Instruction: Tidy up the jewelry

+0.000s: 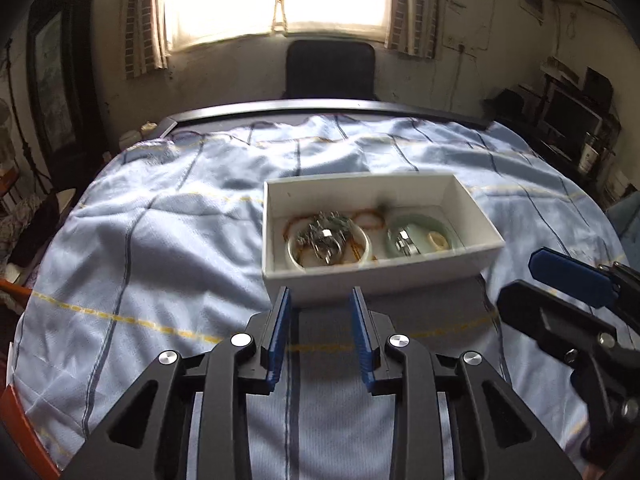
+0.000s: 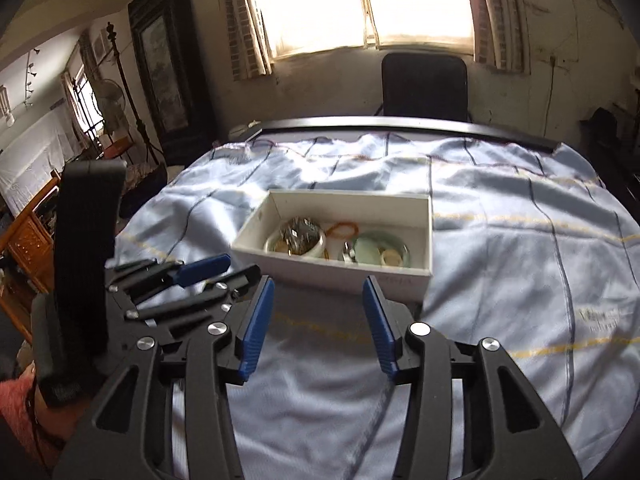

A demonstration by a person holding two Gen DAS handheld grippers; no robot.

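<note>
A white open box (image 1: pixel 376 276) (image 2: pixel 336 274) rests on the blue checked cloth and holds jewelry. Inside lie a white bangle (image 1: pixel 362 246) (image 2: pixel 318 245) with a silver chain piece (image 1: pixel 326 234) (image 2: pixel 298 234) on it, an orange bead bracelet (image 1: pixel 370 218) (image 2: pixel 342 229), a pale green bangle (image 1: pixel 424 226) (image 2: pixel 370 252) and a small cream ring (image 1: pixel 438 240) (image 2: pixel 391 257). My left gripper (image 1: pixel 320 300) is open just short of the box's near wall, nothing between its fingers. My right gripper (image 2: pixel 319 290) is open too, also near the box front, empty. Each gripper shows at the edge of the other's view.
The blue cloth (image 1: pixel 160 248) (image 2: pixel 520 280) covers a round table with a dark rim (image 1: pixel 320 108) (image 2: pixel 400 124). A black chair (image 1: pixel 330 70) (image 2: pixel 424 86) stands behind it under a bright window. Shelves with clutter (image 1: pixel 568 120) are on the right, wooden furniture (image 2: pixel 28 240) on the left.
</note>
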